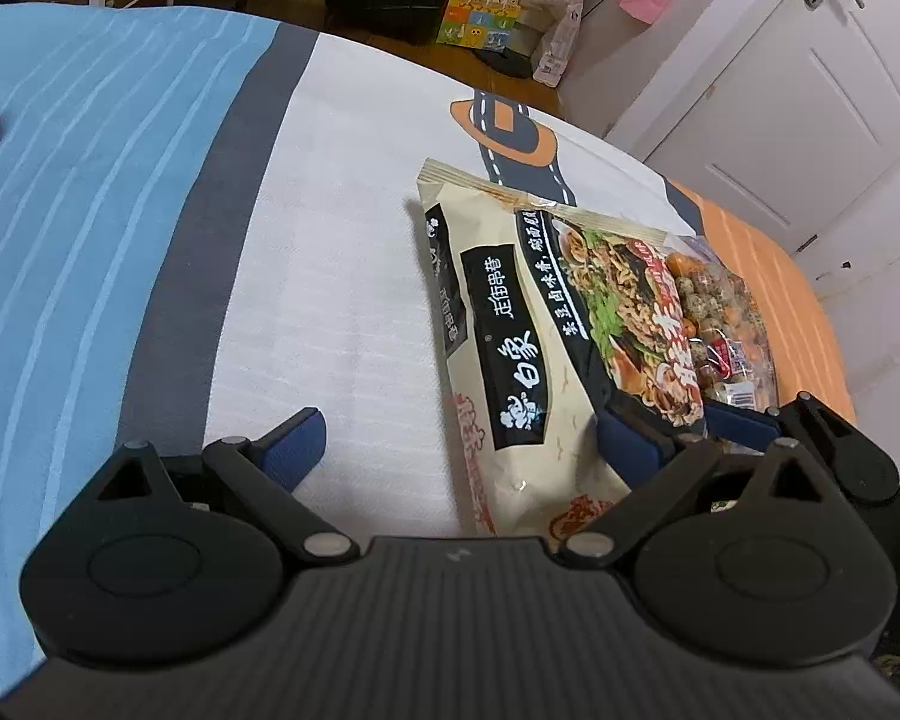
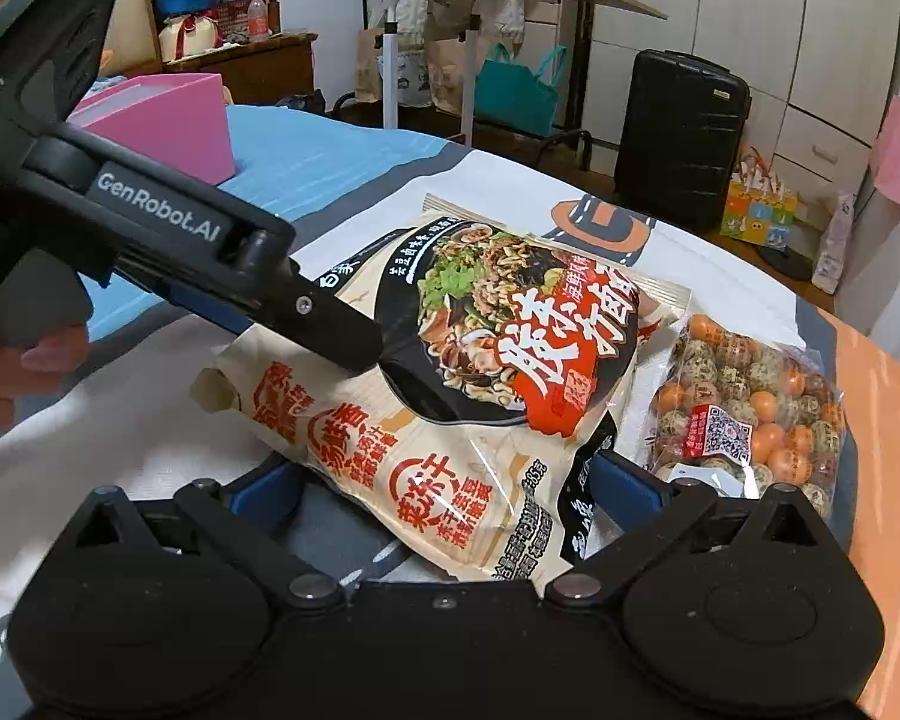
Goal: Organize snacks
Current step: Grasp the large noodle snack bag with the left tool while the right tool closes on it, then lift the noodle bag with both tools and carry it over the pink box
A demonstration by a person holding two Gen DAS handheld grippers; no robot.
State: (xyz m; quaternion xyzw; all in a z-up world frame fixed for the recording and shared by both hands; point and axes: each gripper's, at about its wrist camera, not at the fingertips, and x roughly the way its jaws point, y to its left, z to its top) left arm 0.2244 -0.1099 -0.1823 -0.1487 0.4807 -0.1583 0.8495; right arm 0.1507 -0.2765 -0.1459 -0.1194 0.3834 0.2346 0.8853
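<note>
While the left hand-held gripper (image 1: 459,450) sits spread wide on the bed (image 1: 330,228), its right pad touches the cream noodle packet (image 1: 528,348) and its left pad rests on bare sheet. Over on the right wrist view, the right hand-held gripper (image 2: 444,483) is spread too, fingers on either side of the packet's near end. A clear bag of round snacks (image 2: 750,414) lies just beside the packet, and a pink box (image 2: 168,120) sits farther back on the blue part.

open bedspread (image 1: 342,252) left of noodle packet (image 1: 528,360)
</note>
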